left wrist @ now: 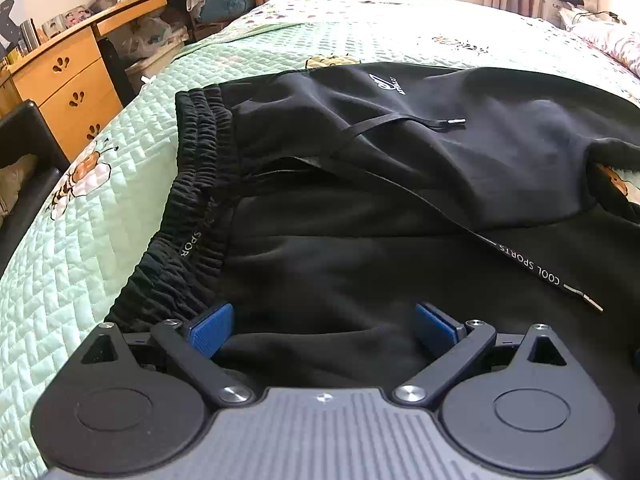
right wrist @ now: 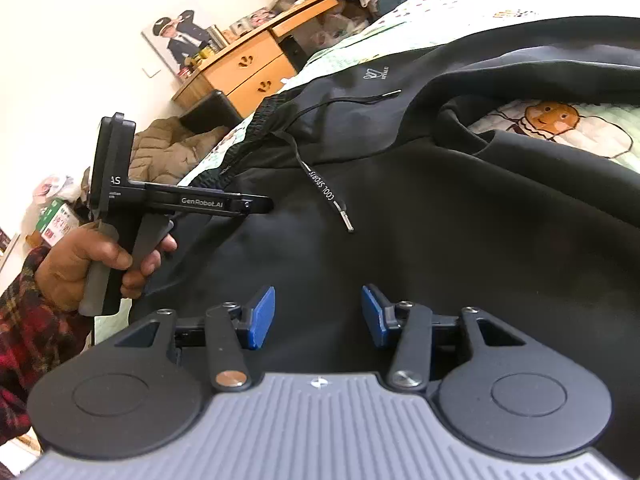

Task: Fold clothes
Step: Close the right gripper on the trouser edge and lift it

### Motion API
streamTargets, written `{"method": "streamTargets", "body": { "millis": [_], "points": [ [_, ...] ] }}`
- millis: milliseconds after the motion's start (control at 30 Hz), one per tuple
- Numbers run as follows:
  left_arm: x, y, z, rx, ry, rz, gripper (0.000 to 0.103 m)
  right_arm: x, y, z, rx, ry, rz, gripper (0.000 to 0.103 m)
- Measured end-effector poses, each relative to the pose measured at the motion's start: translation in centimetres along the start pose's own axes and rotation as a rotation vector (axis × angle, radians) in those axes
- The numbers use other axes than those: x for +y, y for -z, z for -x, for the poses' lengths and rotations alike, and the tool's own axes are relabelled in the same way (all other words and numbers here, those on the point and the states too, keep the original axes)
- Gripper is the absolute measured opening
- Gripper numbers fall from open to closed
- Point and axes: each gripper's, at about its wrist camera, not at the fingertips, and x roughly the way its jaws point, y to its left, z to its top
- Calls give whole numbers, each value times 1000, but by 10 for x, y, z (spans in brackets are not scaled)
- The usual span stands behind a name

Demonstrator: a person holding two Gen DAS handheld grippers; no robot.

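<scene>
Black fleece sweatpants lie spread on the quilted bed, soft, limp and fairly thick, so they will sag and bunch when lifted. Both tongs, left and right, hang released above the cloth, pinching nothing. I'd grasp at the elastic waistband, the firmest edge.

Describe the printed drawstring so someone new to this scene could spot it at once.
On the green quilted bedspread lie black sweatpants. From their elastic waistband, a flat black drawstring runs across the fabric. Unlike the plain cord further up, it reads COOL SPORTS in white.
</scene>
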Motion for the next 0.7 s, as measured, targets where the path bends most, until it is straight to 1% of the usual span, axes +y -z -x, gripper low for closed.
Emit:
{"method": "streamTargets", "body": {
  "millis": [167, 200, 267, 400, 467, 500, 533, 567, 600, 667, 700],
  "points": [
    [1, -1, -1, 14, 7, 6, 98, 15, 0, 0, -3, 73, 17, 52],
    [1, -1, -2, 14, 9, 7, 99, 22, -1, -1, -2, 95, 30, 53],
    [1, -1, -3, 11, 10, 10, 100, 39, -2, -1, -12, 105, 77, 56],
    [0, 1, -3, 0, 11, 9, 101, 68, 1, -13, 27, 24, 163, 59],
    [1, 2, -4, -4, 15, 10, 102, 67, 7, -24, 83, 28, 175, 59],
    [1, 2, -4, -6, 18, 10, 102, 59, 8, -22, 78, 20, 157, 58],
    [2, 2, -4, -8, 21, 11, 102, 50, 9, -20, 73, 13, 139, 53],
    [3, 3, -4, -9, 26, 11, 102, 41, 10, -17, 67, 8, 117, 42],
    [3, 3, -5, -11, 31, 11, 102, 29, 7, -9, 57, 24, 60, 35],
    [4, 3, -6, -15, 35, 10, 103, 8, 4, 9, 31, 103, -1, 10],
    [4, 4, -6, -18, 36, 9, 103, 1, 5, 17, 23, 145, -8, 2]
  ]
}}
